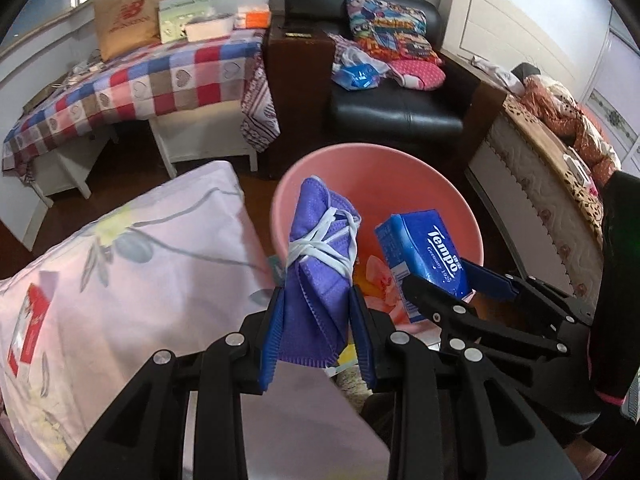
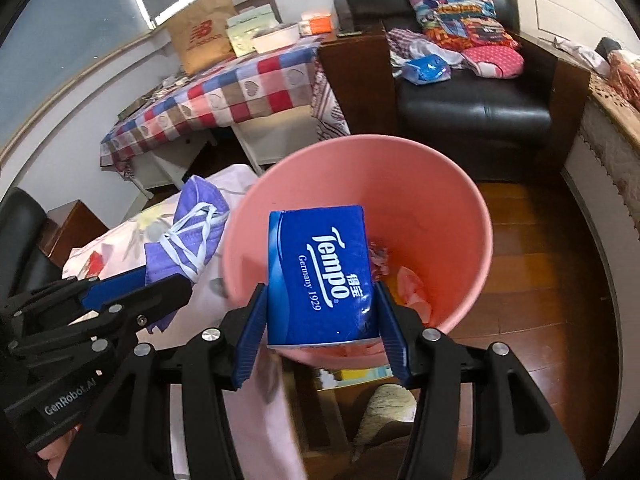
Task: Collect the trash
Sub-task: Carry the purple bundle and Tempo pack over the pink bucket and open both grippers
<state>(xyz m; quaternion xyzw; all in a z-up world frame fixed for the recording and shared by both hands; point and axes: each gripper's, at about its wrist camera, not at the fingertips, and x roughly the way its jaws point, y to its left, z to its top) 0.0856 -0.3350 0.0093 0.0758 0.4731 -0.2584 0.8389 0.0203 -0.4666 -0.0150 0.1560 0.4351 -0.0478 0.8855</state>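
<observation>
My left gripper is shut on a rolled purple face mask bound by its white straps, held over the near left rim of a pink bin. My right gripper is shut on a blue Tempo tissue pack, held over the bin's near rim. The pack also shows in the left wrist view, and the mask in the right wrist view. Some crumpled trash lies at the bin's bottom.
A pillow with a flower print lies left of the bin. A table with a checked cloth stands at the back left, a black armchair with clothes behind the bin, a bed on the right. The floor is wood.
</observation>
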